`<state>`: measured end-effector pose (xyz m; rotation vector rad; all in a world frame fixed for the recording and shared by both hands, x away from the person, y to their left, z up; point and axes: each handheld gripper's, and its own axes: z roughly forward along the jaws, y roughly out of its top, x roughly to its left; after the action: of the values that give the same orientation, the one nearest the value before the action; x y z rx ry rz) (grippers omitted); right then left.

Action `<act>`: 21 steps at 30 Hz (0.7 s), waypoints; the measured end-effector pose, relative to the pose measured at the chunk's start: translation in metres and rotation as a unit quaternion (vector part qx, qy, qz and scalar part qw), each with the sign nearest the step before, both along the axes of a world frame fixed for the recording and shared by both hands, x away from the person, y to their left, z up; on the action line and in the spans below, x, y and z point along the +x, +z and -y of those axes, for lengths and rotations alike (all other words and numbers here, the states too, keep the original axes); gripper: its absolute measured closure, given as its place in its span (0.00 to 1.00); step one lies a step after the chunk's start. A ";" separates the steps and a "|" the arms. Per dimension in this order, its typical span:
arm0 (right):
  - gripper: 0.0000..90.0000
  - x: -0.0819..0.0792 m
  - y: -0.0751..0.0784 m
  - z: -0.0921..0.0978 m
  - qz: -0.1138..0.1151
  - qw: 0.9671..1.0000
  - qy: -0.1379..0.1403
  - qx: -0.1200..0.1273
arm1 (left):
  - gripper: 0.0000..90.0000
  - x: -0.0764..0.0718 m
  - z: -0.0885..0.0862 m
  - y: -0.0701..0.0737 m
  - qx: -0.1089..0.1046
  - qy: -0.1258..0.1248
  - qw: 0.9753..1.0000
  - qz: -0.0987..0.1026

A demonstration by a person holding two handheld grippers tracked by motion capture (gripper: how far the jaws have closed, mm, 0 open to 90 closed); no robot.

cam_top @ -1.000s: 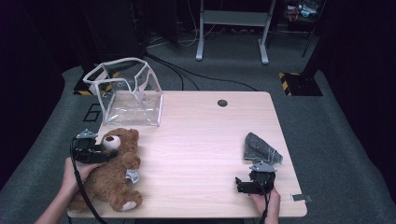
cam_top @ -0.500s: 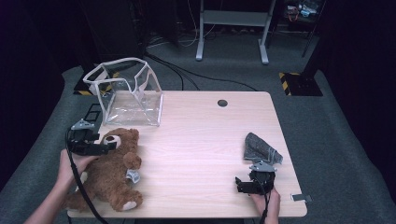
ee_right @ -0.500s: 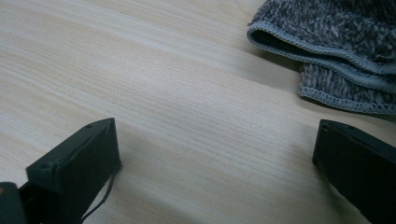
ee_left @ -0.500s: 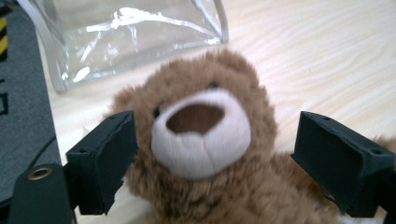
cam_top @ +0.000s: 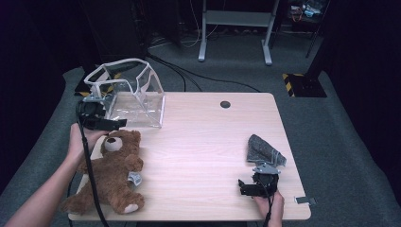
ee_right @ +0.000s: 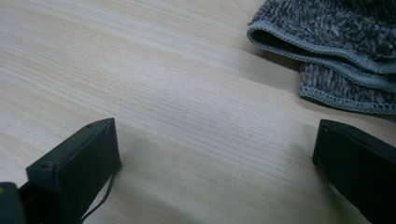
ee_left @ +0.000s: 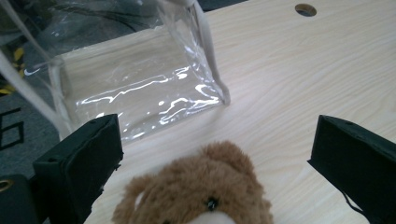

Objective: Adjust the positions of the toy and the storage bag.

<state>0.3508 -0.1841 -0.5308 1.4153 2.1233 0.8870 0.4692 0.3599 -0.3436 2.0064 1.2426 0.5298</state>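
Brown teddy bear (cam_top: 111, 172) lies on its back at lower left of the high view, head toward the clear plastic bag (cam_top: 130, 97) standing open at upper left of the table (cam_top: 208, 137). Left gripper (cam_top: 111, 124) hovers just above the bear's head, between bear and bag, jaws wide with nothing in them. In the left gripper view the bear's head (ee_left: 201, 186) sits low centre between the spread jaws, bag (ee_left: 135, 74) beyond at upper left. Right gripper (cam_top: 246, 187) at lower right, near the table's front edge, jaws wide, empty. Grey cloth (cam_top: 265, 150) lies just beyond it; upper right in the right gripper view (ee_right: 336, 51).
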 end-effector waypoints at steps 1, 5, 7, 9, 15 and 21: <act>0.00 0.000 0.000 0.000 0.000 1.000 0.000 0.000 | 0.01 0.004 0.003 0.001 -0.010 0.007 1.000 0.004; 0.00 0.000 0.000 0.000 0.000 1.000 0.000 0.000 | 0.00 0.022 0.009 0.007 -0.014 0.008 1.000 0.012; 0.00 0.000 0.000 0.000 0.000 1.000 -0.001 0.003 | 0.00 0.029 0.014 0.011 -0.017 0.006 1.000 0.022; 0.00 0.000 0.000 0.000 0.000 1.000 -0.001 0.003 | 0.00 0.038 0.021 0.014 -0.006 0.001 1.000 0.026; 0.00 0.000 0.000 -0.001 0.000 1.000 0.000 0.003 | 0.00 0.061 0.037 0.018 0.003 -0.003 1.000 0.030; 0.00 0.000 0.000 -0.001 -0.001 1.000 0.000 0.003 | 0.00 0.082 0.048 0.019 0.015 -0.003 0.999 0.041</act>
<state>0.3508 -0.1835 -0.5308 1.4194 2.1233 0.8936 0.5511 0.3123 -0.3244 1.9910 1.1860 0.6249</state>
